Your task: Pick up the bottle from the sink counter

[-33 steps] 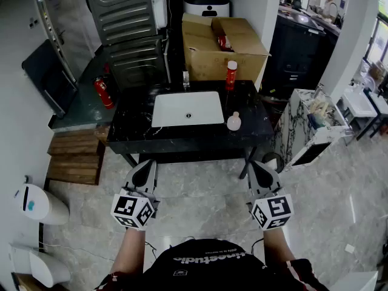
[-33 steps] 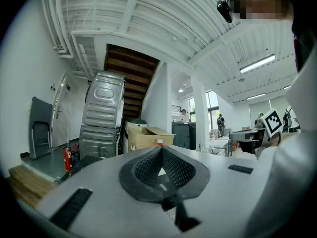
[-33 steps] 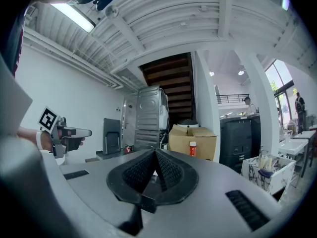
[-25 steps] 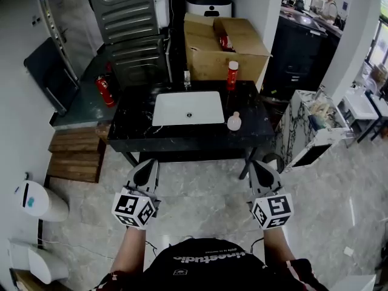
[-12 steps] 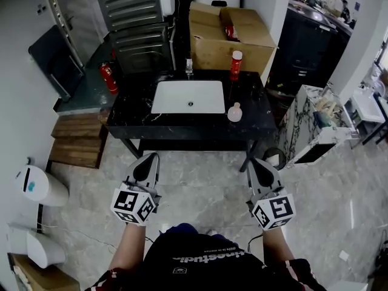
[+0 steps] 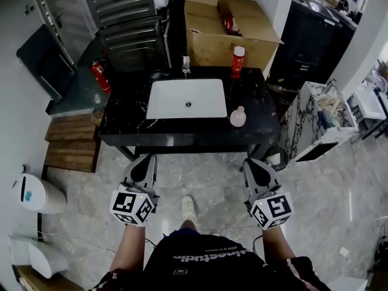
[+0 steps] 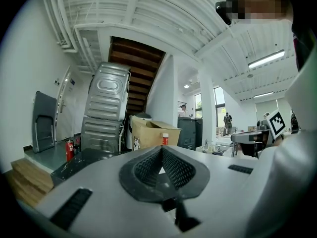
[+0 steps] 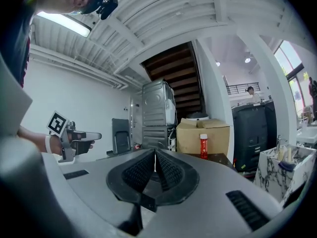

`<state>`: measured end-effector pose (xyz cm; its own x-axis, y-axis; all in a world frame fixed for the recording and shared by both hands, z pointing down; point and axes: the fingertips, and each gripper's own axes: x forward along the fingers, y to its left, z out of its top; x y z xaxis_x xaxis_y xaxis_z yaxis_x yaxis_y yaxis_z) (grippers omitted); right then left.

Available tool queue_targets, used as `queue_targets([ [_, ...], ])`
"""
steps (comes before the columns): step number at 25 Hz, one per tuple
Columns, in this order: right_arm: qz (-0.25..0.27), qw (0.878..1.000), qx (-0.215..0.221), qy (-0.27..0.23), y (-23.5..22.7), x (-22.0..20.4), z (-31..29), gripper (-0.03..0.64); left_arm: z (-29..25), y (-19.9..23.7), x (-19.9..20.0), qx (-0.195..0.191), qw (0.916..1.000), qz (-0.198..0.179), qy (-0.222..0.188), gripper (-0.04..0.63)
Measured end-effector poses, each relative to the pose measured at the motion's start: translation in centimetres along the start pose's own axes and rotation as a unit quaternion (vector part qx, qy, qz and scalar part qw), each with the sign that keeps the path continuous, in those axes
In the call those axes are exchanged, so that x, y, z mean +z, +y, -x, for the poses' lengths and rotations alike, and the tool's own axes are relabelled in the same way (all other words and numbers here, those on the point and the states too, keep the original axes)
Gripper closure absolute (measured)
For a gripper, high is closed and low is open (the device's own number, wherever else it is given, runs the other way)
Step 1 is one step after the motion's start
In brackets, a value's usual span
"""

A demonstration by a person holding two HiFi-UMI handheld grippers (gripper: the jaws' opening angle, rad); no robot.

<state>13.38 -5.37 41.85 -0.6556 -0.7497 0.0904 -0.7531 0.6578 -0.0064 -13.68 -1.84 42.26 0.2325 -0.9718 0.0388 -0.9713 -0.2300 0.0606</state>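
A red bottle [image 6: 237,61] with a white cap stands at the back right of the black sink counter [image 6: 127,123]; it also shows as the red bottle [image 7: 165,139] and the red bottle [image 8: 203,146] far ahead. A small round pinkish bottle [image 6: 237,117] sits right of the white basin [image 6: 188,99]. My left gripper [image 6: 147,158] and right gripper [image 6: 250,162] hover over the floor in front of the counter, apart from every object. Both are shut and empty, the jaws meeting at the tips of the left gripper [image 7: 162,148] and the right gripper [image 8: 155,154].
An open cardboard box [image 6: 227,32] stands behind the counter, with a grey metal appliance [image 6: 127,11] to its left. A fire extinguisher [image 6: 100,76] and wooden steps [image 6: 71,144] lie left. A marble cabinet [image 6: 312,123] stands right. The person's shoe [image 6: 189,210] is on the tiled floor.
The view has come closer to the counter and a foot has stepped forward into view. Both grippers keep their place in the view and stay shut.
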Motion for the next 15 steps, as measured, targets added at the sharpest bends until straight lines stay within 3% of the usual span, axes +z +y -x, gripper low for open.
queue_targets([
  [4, 0.019, 1.000, -0.015, 0.002, -0.7, 1.1, -6.8, 0.577, -5.5, 4.8, 0.0, -0.018, 0.9998, 0.011, -0.004, 0.581],
  [7, 0.025, 0.999, -0.020, 0.001, -0.9, 2.4, -11.4, 0.577, -9.3, 7.4, 0.8, -0.038, 0.9993, -0.002, -0.008, 0.581],
  [12, 0.030, 0.999, -0.040, -0.003, -1.8, 3.9, -15.9, 0.577, -14.0, 9.7, 1.8, -0.073, 0.9969, -0.029, -0.009, 0.581],
  [15, 0.030, 0.998, -0.044, 0.012, -2.5, 3.4, -17.3, 0.577, -15.9, 10.2, 1.7, -0.081, 0.9965, -0.019, -0.009, 0.581],
])
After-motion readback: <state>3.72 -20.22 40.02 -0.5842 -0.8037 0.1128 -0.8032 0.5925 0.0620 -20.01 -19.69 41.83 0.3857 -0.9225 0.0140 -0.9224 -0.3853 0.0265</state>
